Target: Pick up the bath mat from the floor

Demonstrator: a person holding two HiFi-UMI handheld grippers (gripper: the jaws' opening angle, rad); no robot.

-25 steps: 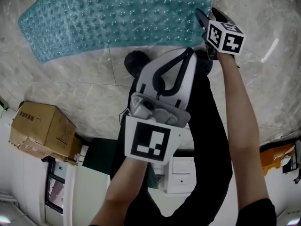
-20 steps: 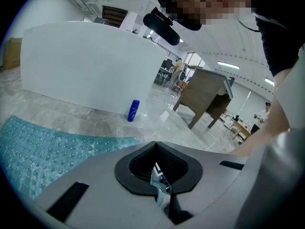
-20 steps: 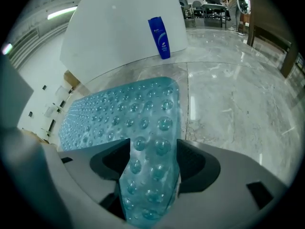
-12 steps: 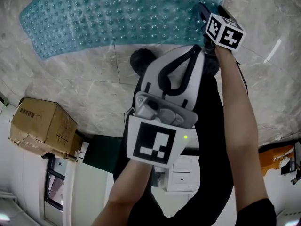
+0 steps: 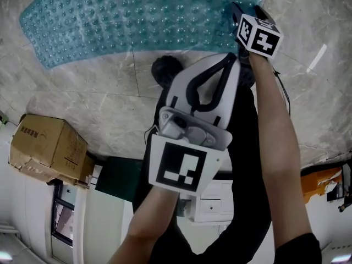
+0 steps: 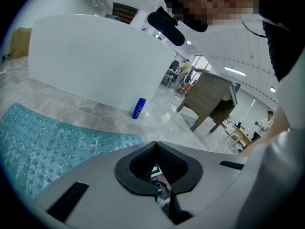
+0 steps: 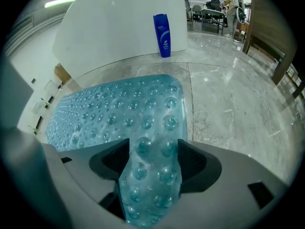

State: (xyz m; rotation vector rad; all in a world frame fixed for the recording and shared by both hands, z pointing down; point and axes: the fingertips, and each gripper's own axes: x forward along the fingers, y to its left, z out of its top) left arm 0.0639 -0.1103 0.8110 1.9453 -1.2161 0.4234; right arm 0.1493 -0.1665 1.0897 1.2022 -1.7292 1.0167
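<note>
right gripper (image 5: pixel 242 12) is down at one short end of the bath mat (image 5: pixel 137 21), jaws spread wide and pinching nothing yet. its own view shows the mat's bubbled teal end filling the gap between the two pads, with no clear sign that either pad presses on it. left gripper (image 5: pixel 231 62) hangs nearer the person, short of the mat, its jaws closed together on nothing. the mat lies flat on the marble floor (image 5: pixel 82 92), its far end reaching towards the floor's edge at the foot of a white curved wall (image 7: pixel 119 27), where a blue bottle (image 7: pixel 163 28) stands. a cardboard box (image 5: pixel 49 150) sits well apart from it. by my reading the step in hand is lining up the grasp, so the pick-up has barely begun and the mat is not yet lifted. the next move seems to call for getting one jaw under the end's rim and closing firmly. after that it should peel upward from that end rather than haul straight up, since a mat like this may cling to smooth stone and is floppy enough to sag or slip out. against the frame from a second ago, the right jaws have just been opening with the mat's end between them, and the tips sit slightly further over the mat. the mat lies as flat as it did, and the left gripper has hardly shifted.
</note>
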